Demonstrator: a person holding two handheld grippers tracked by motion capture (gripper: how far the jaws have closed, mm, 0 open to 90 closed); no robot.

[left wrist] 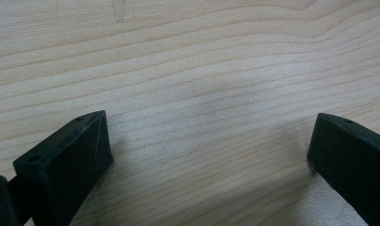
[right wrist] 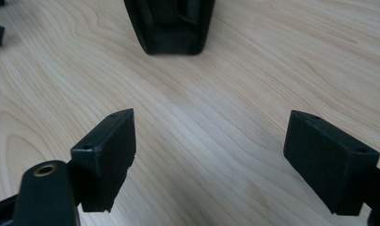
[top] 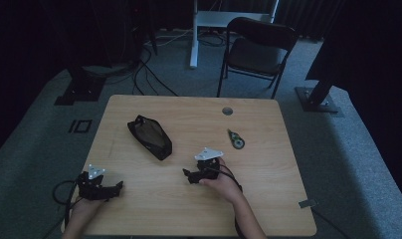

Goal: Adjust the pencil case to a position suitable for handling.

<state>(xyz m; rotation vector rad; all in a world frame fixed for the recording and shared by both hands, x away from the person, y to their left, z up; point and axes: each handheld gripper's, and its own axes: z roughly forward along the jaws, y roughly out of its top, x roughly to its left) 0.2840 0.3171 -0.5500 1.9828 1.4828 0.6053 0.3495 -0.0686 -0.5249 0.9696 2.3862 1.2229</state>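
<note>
A black pouch [top: 150,137] lies on the wooden table [top: 258,189], left of centre; its near end [right wrist: 171,26] shows at the top of the right gripper view. A small round tape dispenser [top: 236,140] lies to the right of it. My left gripper [top: 120,185] rests near the table's front left corner, jaws wide apart over bare wood [left wrist: 211,141]. My right gripper [top: 185,173] sits near the table's middle, just below and right of the pouch, pointing toward it. Its jaws are spread with nothing between them [right wrist: 209,141].
A grey cable grommet [top: 227,110] sits in the table's far edge. A black folding chair [top: 258,50] stands beyond the table, beside a white desk leg [top: 193,35]. Cables trail on the grey carpet at the far left.
</note>
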